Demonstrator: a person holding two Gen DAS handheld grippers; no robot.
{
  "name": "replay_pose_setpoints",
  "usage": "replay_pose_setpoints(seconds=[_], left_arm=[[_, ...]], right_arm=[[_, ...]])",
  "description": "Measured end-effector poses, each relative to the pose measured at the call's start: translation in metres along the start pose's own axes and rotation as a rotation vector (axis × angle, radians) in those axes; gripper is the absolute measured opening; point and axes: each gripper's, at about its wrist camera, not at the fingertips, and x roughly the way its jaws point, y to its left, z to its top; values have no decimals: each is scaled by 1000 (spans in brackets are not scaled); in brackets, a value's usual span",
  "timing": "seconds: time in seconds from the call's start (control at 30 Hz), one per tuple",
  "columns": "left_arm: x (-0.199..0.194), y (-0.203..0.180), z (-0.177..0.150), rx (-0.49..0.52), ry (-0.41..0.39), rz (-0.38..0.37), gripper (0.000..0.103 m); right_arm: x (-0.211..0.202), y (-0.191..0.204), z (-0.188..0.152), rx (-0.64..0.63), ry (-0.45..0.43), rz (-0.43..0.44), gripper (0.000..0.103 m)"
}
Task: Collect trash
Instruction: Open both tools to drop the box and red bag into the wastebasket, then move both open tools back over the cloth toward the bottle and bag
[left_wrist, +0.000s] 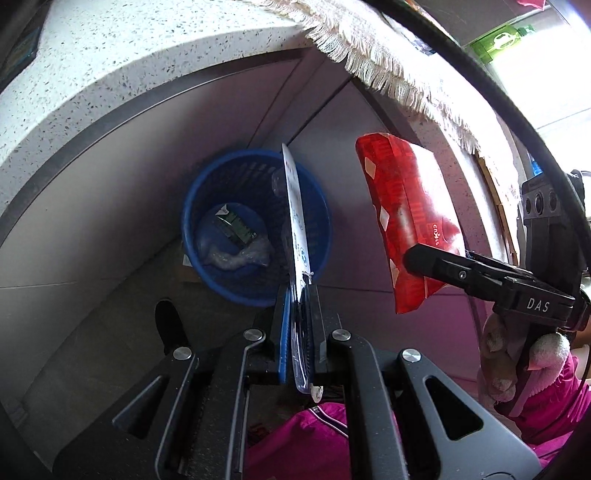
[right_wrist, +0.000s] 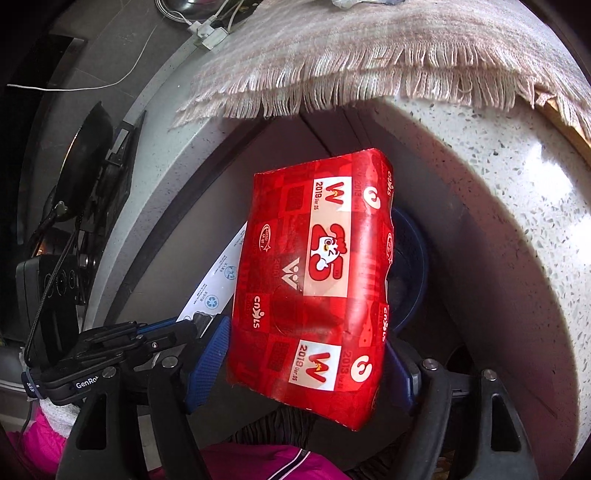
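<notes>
My left gripper (left_wrist: 298, 295) is shut on a flat white card package (left_wrist: 295, 218), held edge-on above a blue mesh trash basket (left_wrist: 207, 192) on the floor. The basket holds a green wrapper (left_wrist: 236, 225) and crumpled clear plastic (left_wrist: 236, 258). My right gripper (right_wrist: 306, 354) is shut on a red tissue pack (right_wrist: 314, 280), which also shows in the left wrist view (left_wrist: 406, 221) to the right of the basket. The card package also shows in the right wrist view (right_wrist: 218, 284), left of the pack. The basket rim (right_wrist: 413, 258) peeks out behind the pack.
A speckled stone counter (left_wrist: 110, 74) curves overhead, with a fringed cloth (right_wrist: 332, 74) hanging over its edge. Grey cabinet doors (left_wrist: 110, 184) stand behind the basket. Cables and a plug (right_wrist: 207, 33) lie on the counter. My pink sleeve (left_wrist: 314, 443) is below.
</notes>
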Motion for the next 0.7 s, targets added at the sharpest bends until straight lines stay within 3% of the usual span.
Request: replay_pose_setpoints(seconds=[0.33,0.7], left_arm=[[32,-2,26,0,-8,48,4],[32,5,28,12,-8,61,4]], right_arm=[[25,-12,11,20,20,-36,82],[8,-25,11,30,4,-19,82]])
